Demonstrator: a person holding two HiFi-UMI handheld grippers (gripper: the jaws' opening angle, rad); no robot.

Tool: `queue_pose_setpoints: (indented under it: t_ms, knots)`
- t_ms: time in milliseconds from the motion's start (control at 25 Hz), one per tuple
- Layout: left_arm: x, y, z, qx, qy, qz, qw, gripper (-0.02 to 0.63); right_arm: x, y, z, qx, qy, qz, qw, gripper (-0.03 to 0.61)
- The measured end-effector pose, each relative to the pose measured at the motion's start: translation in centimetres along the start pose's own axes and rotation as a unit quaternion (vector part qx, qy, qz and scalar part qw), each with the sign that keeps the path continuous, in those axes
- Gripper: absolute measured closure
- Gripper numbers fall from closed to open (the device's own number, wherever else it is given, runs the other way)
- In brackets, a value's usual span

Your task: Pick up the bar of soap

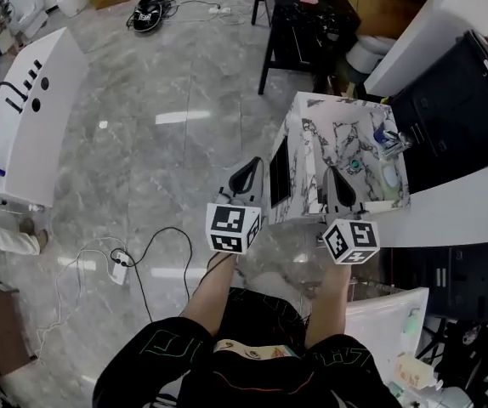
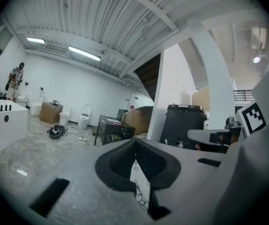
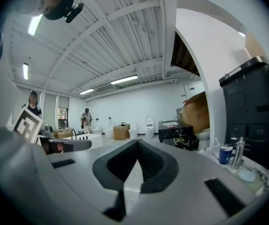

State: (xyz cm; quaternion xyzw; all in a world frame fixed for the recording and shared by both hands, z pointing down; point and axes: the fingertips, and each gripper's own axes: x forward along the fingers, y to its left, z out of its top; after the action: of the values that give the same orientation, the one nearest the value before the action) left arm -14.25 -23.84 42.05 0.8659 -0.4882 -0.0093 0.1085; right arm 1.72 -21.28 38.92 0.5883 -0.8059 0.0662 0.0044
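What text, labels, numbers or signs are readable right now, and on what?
Nothing readable.
Marker cubes: square codes only, no words.
Blue cup: print, if any, too small.
Black sleeve: outline print, too blurred.

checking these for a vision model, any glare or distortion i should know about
Head view: white glare patches on the glossy floor. Left gripper view: strong fisheye, black corners, the left gripper soft up close. Right gripper view: same fisheye, strip lights blown out, the right gripper blurred.
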Motion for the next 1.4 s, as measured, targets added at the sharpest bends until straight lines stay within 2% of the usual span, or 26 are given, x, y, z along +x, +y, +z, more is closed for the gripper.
queue_pose_setpoints:
  t_ms: [160, 360, 560, 720, 960, 1160, 1400]
  knots:
    - [4.8, -3.7, -2.3, 0.003, 0.03, -0.044, 0.9986, 0.605, -0.1, -6.1, -1.4, 0.027, 0.009, -0.044, 0.999, 0.573]
    - [10.8, -7.4, -3.2, 0.011, 0.042, -0.06, 0.9973, 0.605, 1.3, -12.1, -1.5, 0.03, 0.003, -0.044, 0.999, 0.572]
    - [15.7, -12.8, -3.0, 0.019, 0.044, -0.086, 0.9952, 0.606, 0.1, -18.8, 1.2, 0.019, -0.016, -0.056, 0.998, 0.572]
    - [19.2, -17.8, -4.2, 0.028, 0.059, -0.128, 0.9896, 0.606, -2.0, -24.6, 1.4, 0.019, -0.018, -0.095, 0.995, 0.572]
    - [22.6, -22.8, -7.0, 0.031, 0.086, -0.175, 0.9803, 0.605, -4.7, -30.4, 0.9, 0.001, -0.007, -0.141, 0.99, 0.573]
    - [24.3, -26.4, -10.0, 0.027, 0.116, -0.216, 0.969, 0.606, -6.8, -34.5, -1.0, -0.018, 0.039, -0.175, 0.984, 0.572]
    - [26.1, -28.8, -13.6, 0.021, 0.152, -0.244, 0.9574, 0.605, -6.6, -37.1, -6.1, -0.057, 0.148, -0.154, 0.975, 0.572]
